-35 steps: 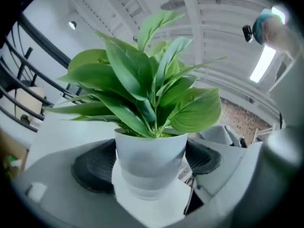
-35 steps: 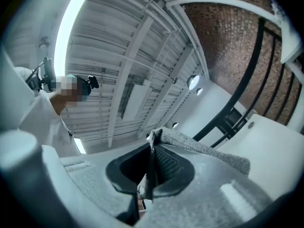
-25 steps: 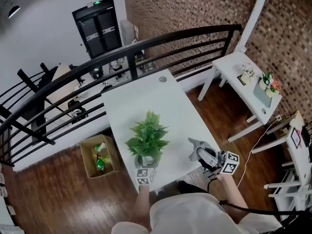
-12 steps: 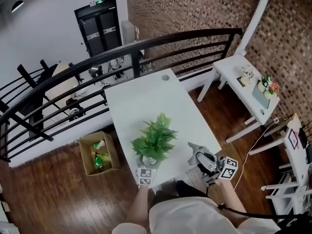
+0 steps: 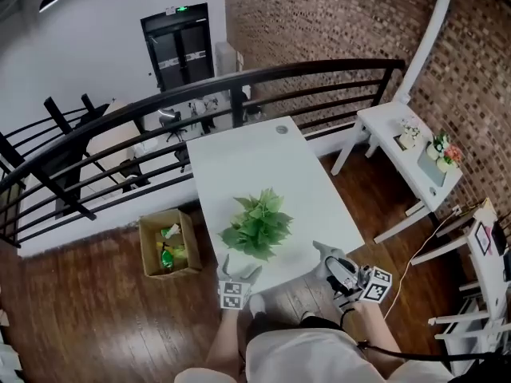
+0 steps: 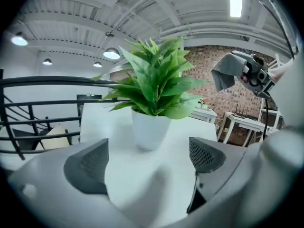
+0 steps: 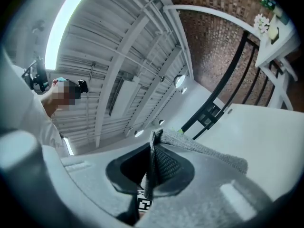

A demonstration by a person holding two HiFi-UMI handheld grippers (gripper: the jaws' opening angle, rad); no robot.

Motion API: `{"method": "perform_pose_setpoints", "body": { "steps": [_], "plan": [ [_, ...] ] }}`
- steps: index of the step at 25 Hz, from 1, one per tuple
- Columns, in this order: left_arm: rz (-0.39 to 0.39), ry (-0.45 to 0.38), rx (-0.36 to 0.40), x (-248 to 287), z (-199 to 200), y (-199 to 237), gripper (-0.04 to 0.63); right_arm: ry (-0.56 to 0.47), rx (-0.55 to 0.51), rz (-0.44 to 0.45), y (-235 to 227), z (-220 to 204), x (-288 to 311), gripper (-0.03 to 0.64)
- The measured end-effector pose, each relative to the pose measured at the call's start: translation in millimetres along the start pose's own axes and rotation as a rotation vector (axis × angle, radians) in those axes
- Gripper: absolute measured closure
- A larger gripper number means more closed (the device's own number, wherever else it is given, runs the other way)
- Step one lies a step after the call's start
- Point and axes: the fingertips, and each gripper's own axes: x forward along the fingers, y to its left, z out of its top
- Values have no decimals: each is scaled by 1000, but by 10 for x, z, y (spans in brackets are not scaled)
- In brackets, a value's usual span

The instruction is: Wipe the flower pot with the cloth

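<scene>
Plainly, the left tool stood at the near edge of the bench. Its jaws were spread and had just been opening wider, with nothing between them but bare bench top. The white flower pot stood upright straight ahead of that tool, a little farther in on the bench and clear of both pads. The left hand was therefore the nearer one, and I judged it would need only to go forward to steady the pot. To the right of the pot, by the near right edge of the bench, the right tool was pressed together on a fold of the grey cloth, the rest of which draped over the outside of one jaw. The cloth was apart from the pot, which lay to its left and slightly farther off, so the wipe turned on carrying it leftward to the pot's wall. In the head view the pot itself was hidden beneath the green leaves. The right gripper view looked up at the ceiling and showed no pot at all. How far the cloth hung below the jaws could not be made out.
</scene>
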Motion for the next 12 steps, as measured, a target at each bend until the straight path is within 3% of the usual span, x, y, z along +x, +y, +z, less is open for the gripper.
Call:
{"method": "perform_pose_setpoints", "body": {
  "steps": [3, 5, 9, 12],
  "plan": [
    [79, -40, -32, -403, 122, -51, 54, -12, -37, -1, 5, 148, 6, 620],
    [124, -95, -41, -688, 287, -237, 54, 2, -123, -31, 57, 247, -125, 620],
    [174, -186, -40, -1435, 602, -774, 54, 70, -322, 56, 521, 210, -465, 620],
    [200, -258, -44, -1934, 837, -1372, 57, 163, -433, 32, 731, 198, -850, 620]
  ]
}}
